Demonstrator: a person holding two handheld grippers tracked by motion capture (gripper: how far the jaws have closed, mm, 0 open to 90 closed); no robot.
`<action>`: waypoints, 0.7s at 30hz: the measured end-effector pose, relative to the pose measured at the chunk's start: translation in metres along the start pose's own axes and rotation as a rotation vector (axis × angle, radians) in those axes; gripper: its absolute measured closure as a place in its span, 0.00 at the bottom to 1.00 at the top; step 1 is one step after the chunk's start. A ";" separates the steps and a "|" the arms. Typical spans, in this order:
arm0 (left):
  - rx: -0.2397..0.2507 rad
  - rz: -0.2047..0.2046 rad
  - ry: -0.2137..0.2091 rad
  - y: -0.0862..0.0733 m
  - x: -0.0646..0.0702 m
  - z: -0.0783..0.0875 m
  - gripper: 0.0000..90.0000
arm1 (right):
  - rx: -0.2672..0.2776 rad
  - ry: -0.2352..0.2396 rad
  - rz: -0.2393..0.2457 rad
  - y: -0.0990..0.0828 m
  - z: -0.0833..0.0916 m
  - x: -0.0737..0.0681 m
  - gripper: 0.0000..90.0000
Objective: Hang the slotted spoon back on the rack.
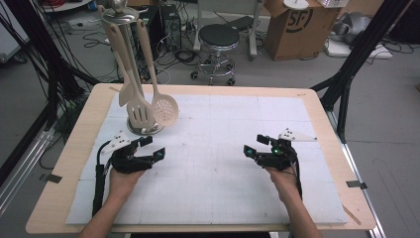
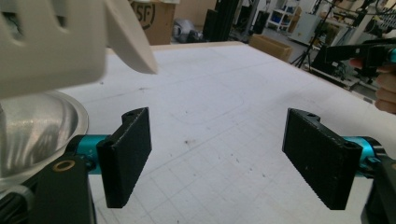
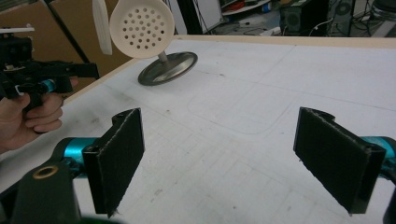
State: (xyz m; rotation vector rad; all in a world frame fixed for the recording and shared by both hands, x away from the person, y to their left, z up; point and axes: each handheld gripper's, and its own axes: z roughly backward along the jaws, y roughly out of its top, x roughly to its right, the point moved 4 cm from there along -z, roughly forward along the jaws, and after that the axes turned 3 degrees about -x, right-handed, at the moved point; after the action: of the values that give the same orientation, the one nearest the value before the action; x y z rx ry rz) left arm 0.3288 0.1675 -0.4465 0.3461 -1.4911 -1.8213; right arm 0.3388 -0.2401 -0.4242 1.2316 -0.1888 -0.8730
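Cream slotted turner [image 1: 139,112] and skimmer [image 1: 165,109] hang from a steel utensil stand [image 1: 144,128] at eleven o'clock on the white mat [image 1: 213,148]. Left gripper [image 1: 151,148], just below the stand, gapes released. Right gripper [image 1: 254,145], at three o'clock, is also spread, grasping nothing.

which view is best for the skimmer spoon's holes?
Right gripper view: the skimmer spoon faces the camera, its holes sharp and unblocked. The high view shows the whole spoon hanging on the utensil stand, but small. The left gripper view has blurred cream utensils close up, no holes readable.
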 end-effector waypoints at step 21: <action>0.000 -0.012 -0.008 0.000 0.003 0.002 0.26 | -0.042 -0.061 -0.006 -0.017 0.001 0.010 0.17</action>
State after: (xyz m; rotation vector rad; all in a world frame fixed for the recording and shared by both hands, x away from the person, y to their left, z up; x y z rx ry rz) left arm 0.3256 0.1664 -0.4452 0.3487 -1.4974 -1.8343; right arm 0.3365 -0.2487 -0.4412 1.1674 -0.2149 -0.9159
